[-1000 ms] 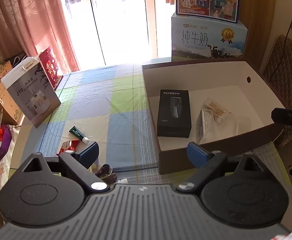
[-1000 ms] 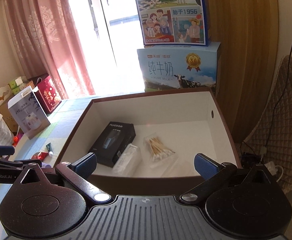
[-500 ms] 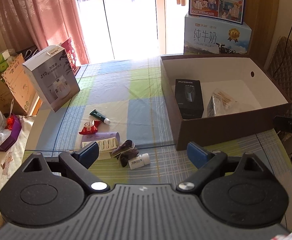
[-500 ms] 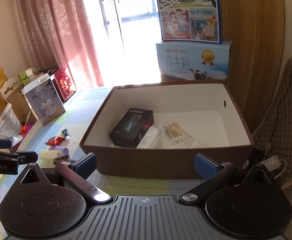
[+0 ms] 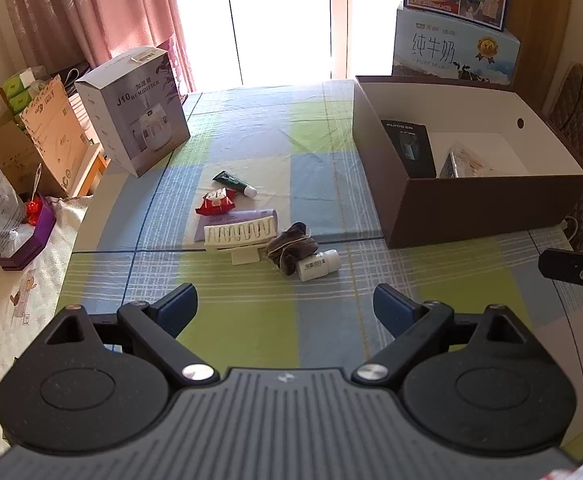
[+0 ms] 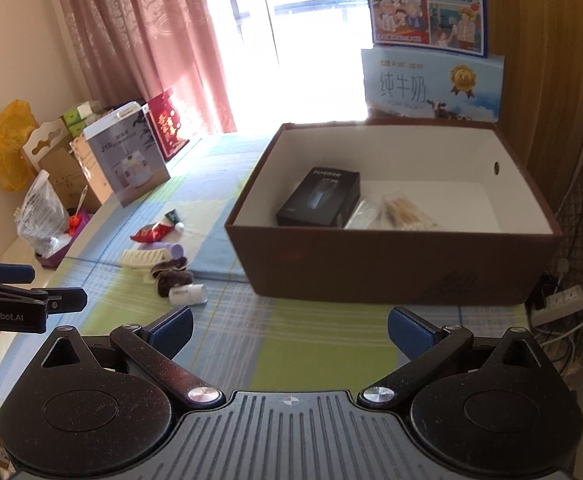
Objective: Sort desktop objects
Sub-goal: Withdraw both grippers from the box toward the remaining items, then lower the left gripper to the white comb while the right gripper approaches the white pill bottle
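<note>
Left gripper (image 5: 285, 306) and right gripper (image 6: 289, 326) both spread wide, empty, above desk (image 5: 251, 328); brown box (image 6: 391, 264) holds three items.

Brown box (image 6: 391, 268) holds black carton (image 6: 318, 202), swab bag (image 6: 405, 210); tubes, comb, white bottle (image 5: 318, 265) (on side) lie loose beside it.

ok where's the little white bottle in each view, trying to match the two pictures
Left wrist view: the white bottle lies on its side near the picture's centre, against the dark cloth bundle, left of the brown box.
Right wrist view: the same bottle sits left of centre, below the bundle.
Shared landmark: the brown box, with a black carton inside.
</note>
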### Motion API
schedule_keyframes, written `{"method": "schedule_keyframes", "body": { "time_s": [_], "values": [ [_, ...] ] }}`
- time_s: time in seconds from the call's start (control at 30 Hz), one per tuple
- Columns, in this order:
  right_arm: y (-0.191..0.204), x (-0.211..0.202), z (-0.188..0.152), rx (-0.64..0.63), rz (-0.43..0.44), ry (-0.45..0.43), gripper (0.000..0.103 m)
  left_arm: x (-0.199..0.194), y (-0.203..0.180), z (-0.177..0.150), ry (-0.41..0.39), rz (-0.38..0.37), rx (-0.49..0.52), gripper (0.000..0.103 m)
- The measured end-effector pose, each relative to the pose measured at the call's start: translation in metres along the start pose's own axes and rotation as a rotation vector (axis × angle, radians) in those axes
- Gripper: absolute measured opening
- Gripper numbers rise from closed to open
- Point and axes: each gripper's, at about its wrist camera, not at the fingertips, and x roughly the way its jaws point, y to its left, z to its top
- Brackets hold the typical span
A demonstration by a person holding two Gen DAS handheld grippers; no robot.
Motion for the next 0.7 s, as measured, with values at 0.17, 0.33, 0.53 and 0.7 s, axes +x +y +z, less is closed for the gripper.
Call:
{"method": "schedule_keyframes", "body": {
  "time_s": [0.17,0.33,0.53,0.7],
  "values": [
    [0.017,0.013,-0.007,0.007,0.017,0.034,0.101,0.005,0.017,-0.009,0.022,0.008,-0.002,0.093],
    [0.037,0.030,-0.014,0.005,0.029,0.060,0.101,0.013,0.033,-0.015,0.044,0.008,-0.008,0.093],
    [0.057,0.054,-0.019,0.011,0.033,0.083,0.101,0.025,0.055,-0.020,0.052,0.004,-0.010,0.092],
    [0.070,0.075,-0.021,0.012,0.030,0.094,0.101,0.040,0.072,-0.020,0.048,-0.010,0.007,0.092]
  ]
}}
